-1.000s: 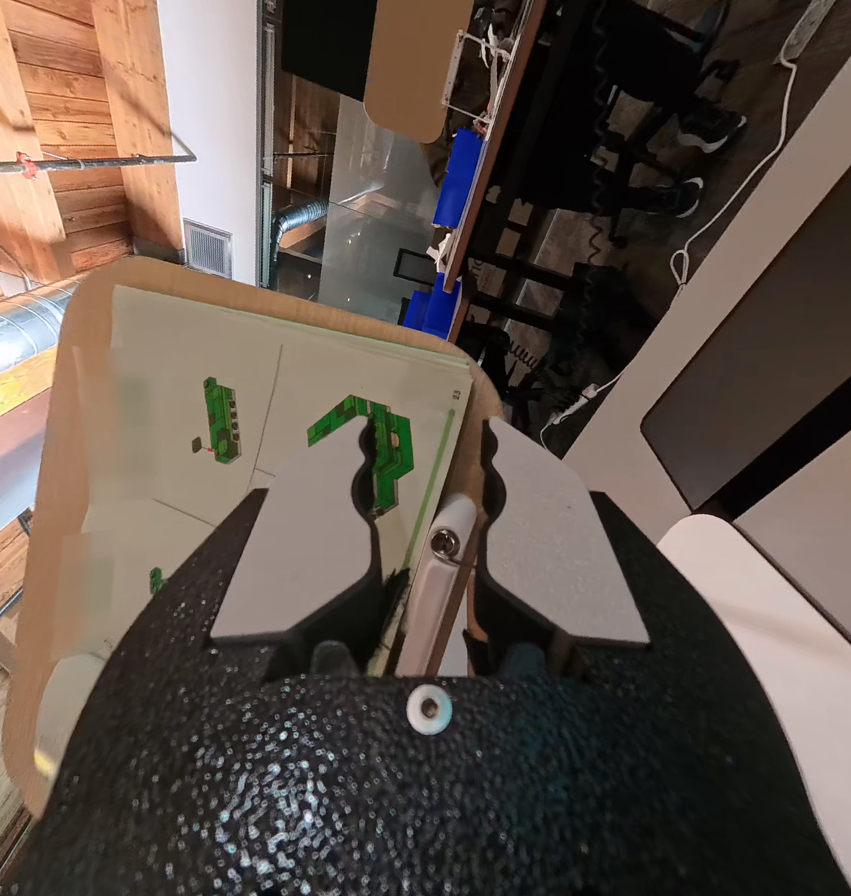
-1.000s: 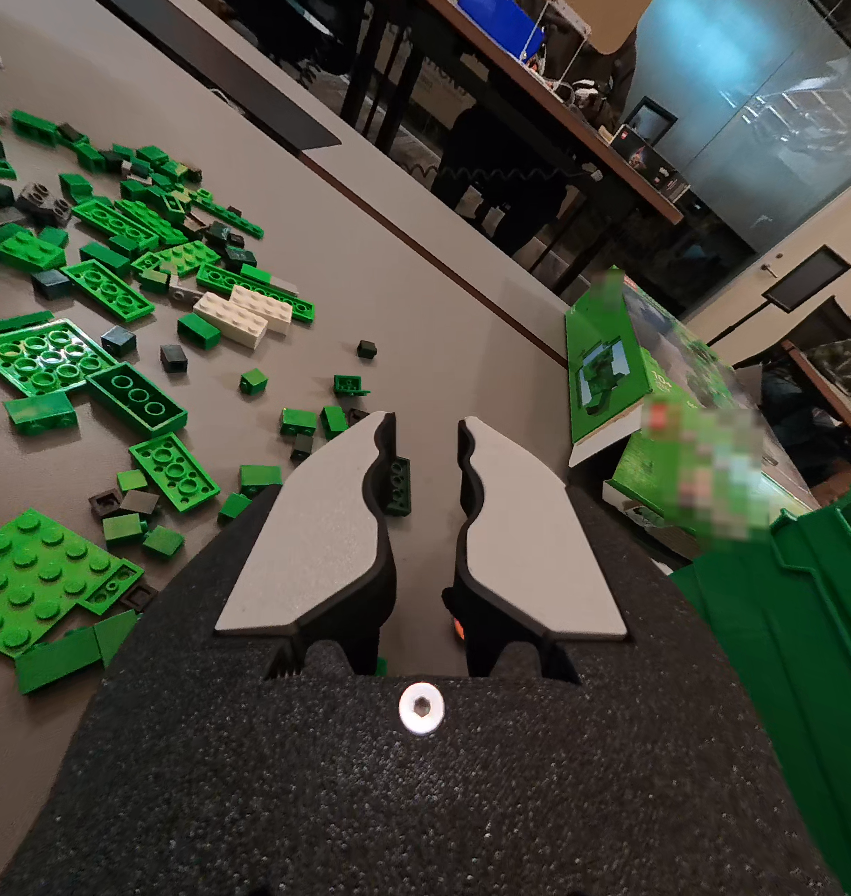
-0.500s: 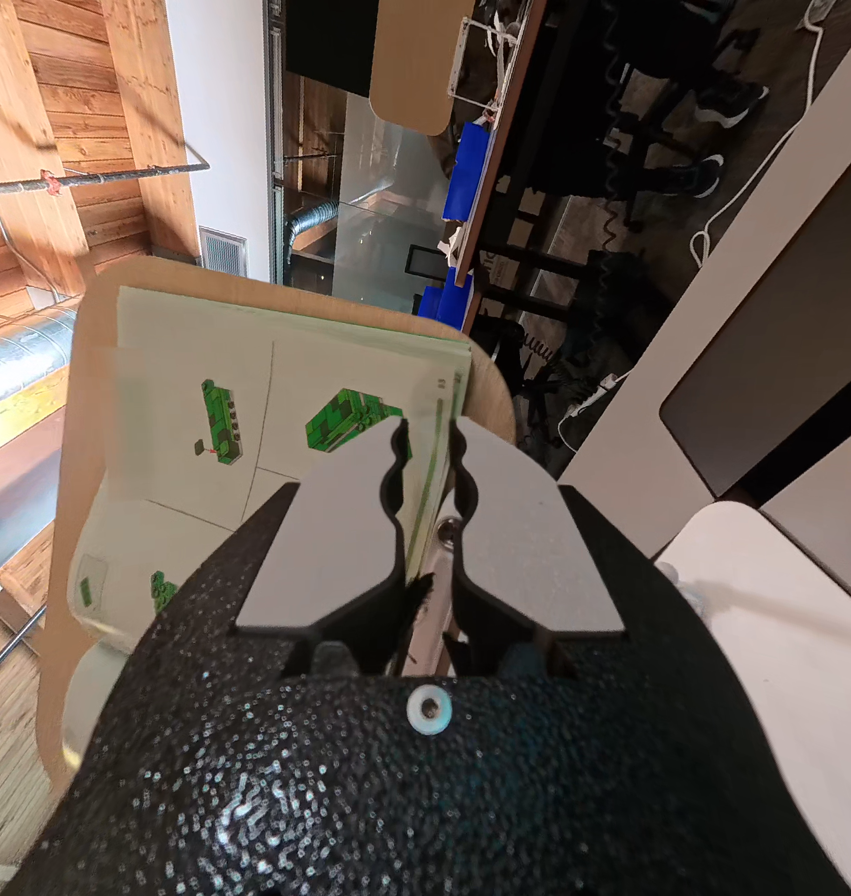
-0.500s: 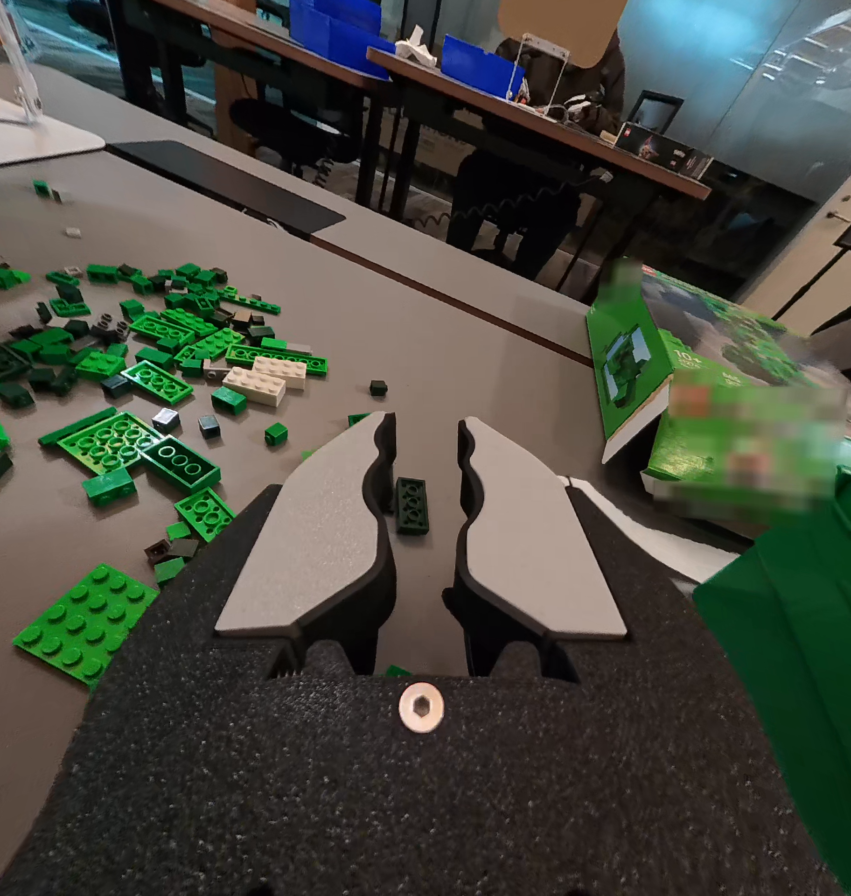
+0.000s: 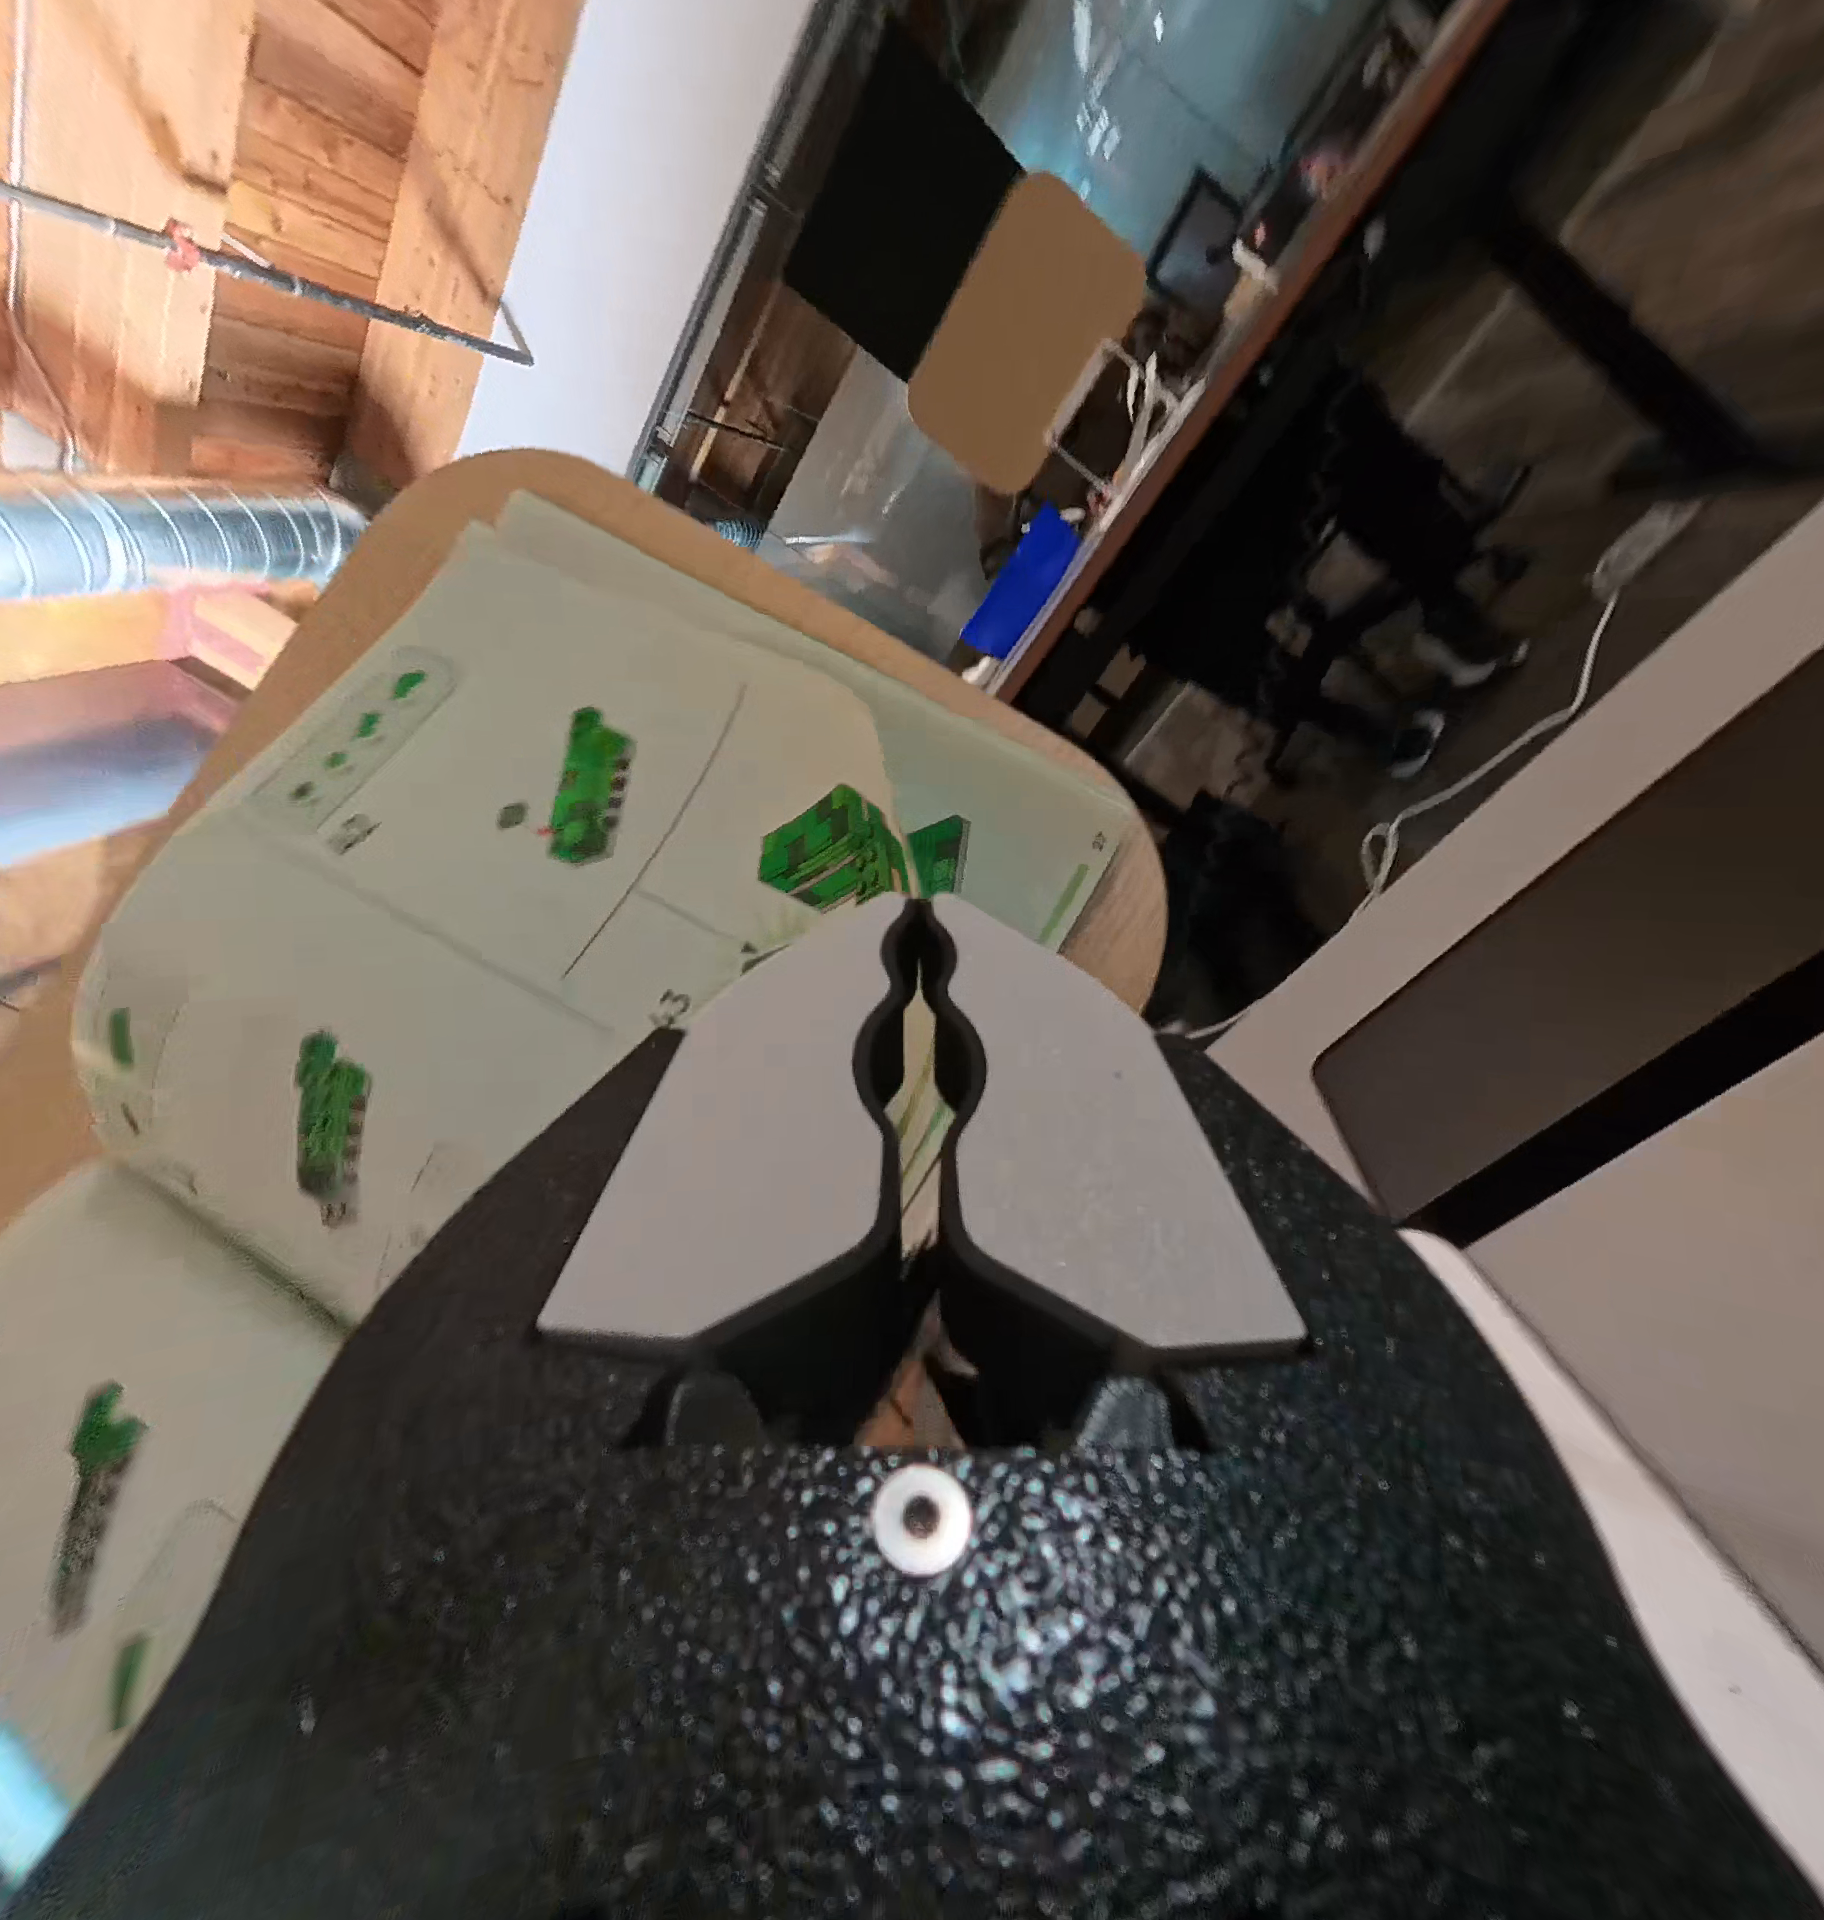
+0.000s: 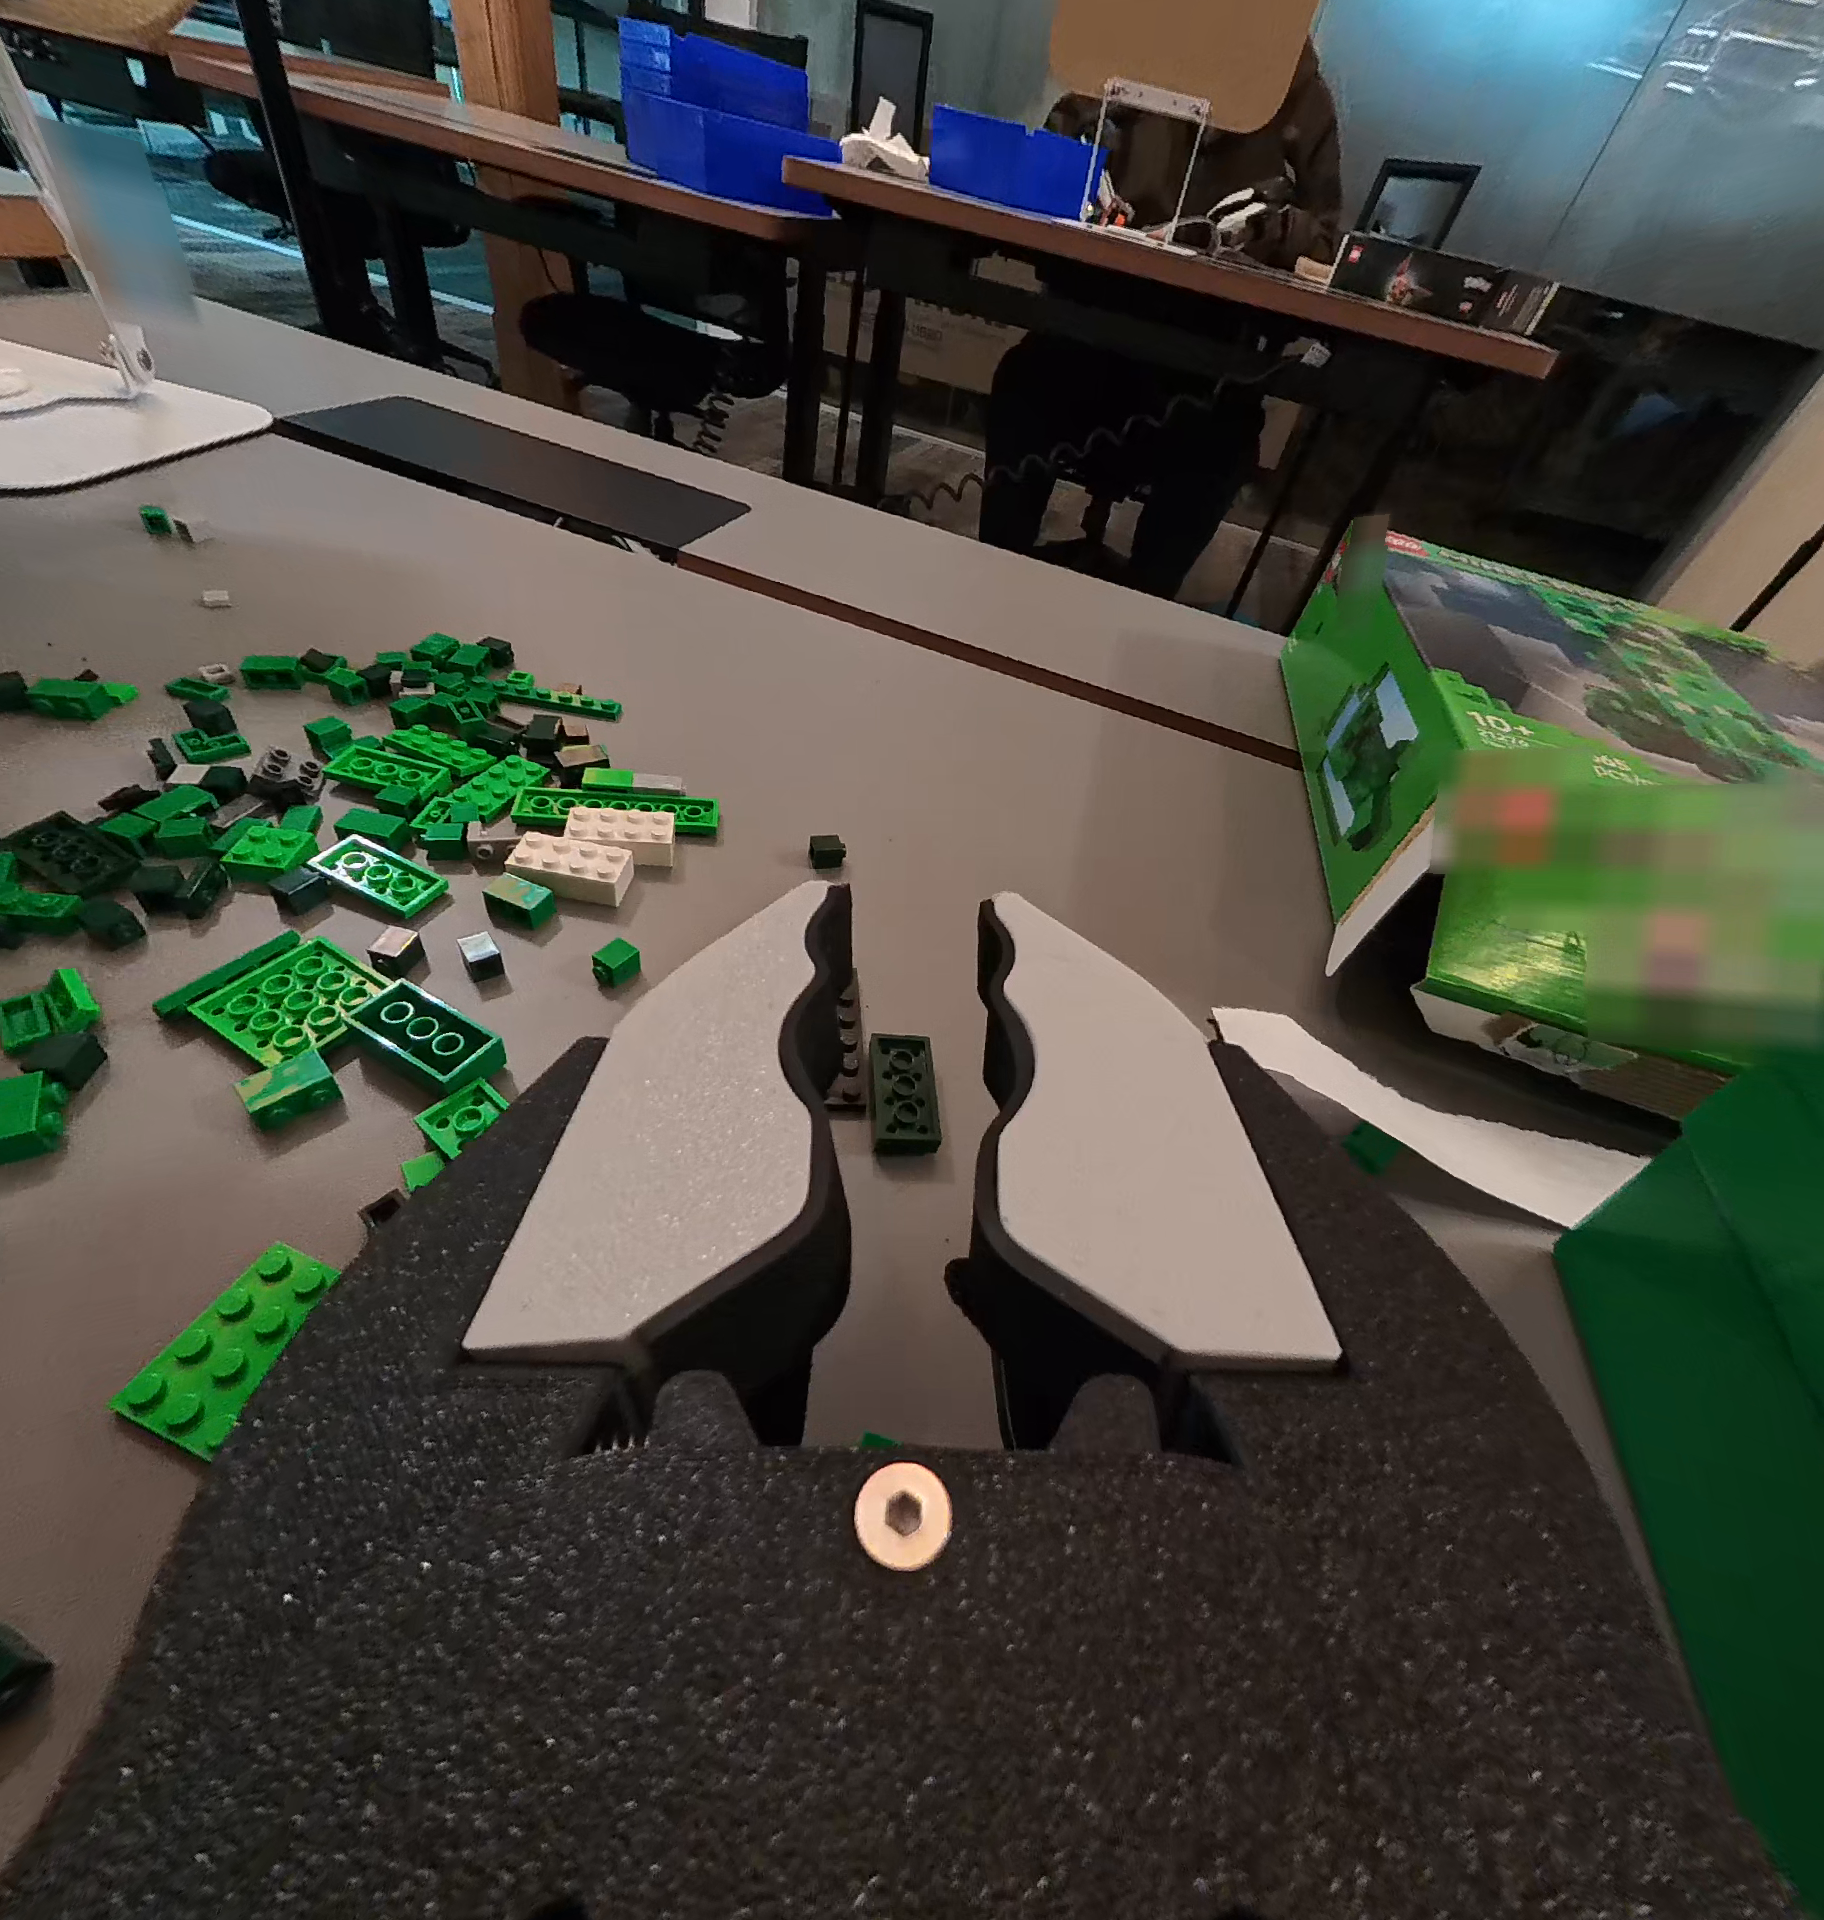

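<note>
My left gripper point(image 5: 918, 916) is shut on the edge of a page of an open instruction booklet point(image 5: 534, 894) with green brick drawings, which stands upright before it. The gripped page curls toward me. My right gripper point(image 6: 913, 904) is open above the grey table point(image 6: 991, 727). A dark green two-by-four plate point(image 6: 903, 1091) lies on the table between its fingers, apart from both. A thin dark piece point(image 6: 846, 1049) lies against the left finger's inner side.
A pile of green, dark and white bricks point(image 6: 368, 810) covers the table's left. A bright green plate point(image 6: 227, 1345) lies near. A green box point(image 6: 1562, 810), white paper point(image 6: 1407, 1122) and a large green part point(image 6: 1760, 1403) are on the right. A person sits at a far desk point(image 6: 1147, 416). There is about 50 cm between the tips of the two grippers.
My left gripper has shut on the booklet page and the page now bends over toward me. My right gripper stays open; its view has levelled out over the dark green plate.
</note>
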A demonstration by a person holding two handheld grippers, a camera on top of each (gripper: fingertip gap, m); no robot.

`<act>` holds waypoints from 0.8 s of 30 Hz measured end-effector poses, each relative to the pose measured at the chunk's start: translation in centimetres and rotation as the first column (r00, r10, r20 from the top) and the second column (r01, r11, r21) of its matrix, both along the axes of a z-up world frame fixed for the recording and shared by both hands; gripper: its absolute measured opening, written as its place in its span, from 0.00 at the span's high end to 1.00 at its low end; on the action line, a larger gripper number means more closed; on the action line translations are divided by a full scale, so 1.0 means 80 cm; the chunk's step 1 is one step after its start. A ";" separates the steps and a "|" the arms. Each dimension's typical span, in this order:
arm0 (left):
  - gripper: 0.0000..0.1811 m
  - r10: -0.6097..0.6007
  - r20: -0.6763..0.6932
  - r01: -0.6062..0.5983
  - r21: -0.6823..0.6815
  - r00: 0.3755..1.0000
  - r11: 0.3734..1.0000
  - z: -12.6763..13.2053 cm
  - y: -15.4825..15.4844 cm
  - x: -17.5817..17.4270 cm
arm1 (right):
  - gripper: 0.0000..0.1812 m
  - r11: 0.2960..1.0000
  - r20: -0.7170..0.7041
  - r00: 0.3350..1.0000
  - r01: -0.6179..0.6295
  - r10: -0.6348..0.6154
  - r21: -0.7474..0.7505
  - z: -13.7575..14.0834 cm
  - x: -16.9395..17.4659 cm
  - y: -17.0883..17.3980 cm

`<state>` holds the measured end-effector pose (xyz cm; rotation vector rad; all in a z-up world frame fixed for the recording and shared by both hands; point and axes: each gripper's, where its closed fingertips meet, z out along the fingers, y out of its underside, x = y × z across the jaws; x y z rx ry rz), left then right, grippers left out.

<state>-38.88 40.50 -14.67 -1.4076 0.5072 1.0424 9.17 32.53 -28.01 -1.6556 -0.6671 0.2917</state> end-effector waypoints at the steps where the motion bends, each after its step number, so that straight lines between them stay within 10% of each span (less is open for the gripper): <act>1: 1.00 -0.029 0.054 0.028 0.029 0.998 0.999 0.002 -0.006 0.001 | 0.88 1.000 0.004 1.000 -0.001 0.001 0.001 0.000 -0.001 0.000; 13: 1.00 -0.365 0.486 0.242 0.298 0.794 0.923 0.019 -0.056 -0.001 | 0.88 1.000 0.029 1.000 -0.006 0.006 0.003 -0.003 -0.004 -0.001; 24: 1.00 -0.481 0.560 0.314 0.372 0.674 0.873 0.024 -0.073 0.001 | 0.88 1.000 0.048 0.999 -0.010 0.010 0.003 -0.005 -0.006 -0.002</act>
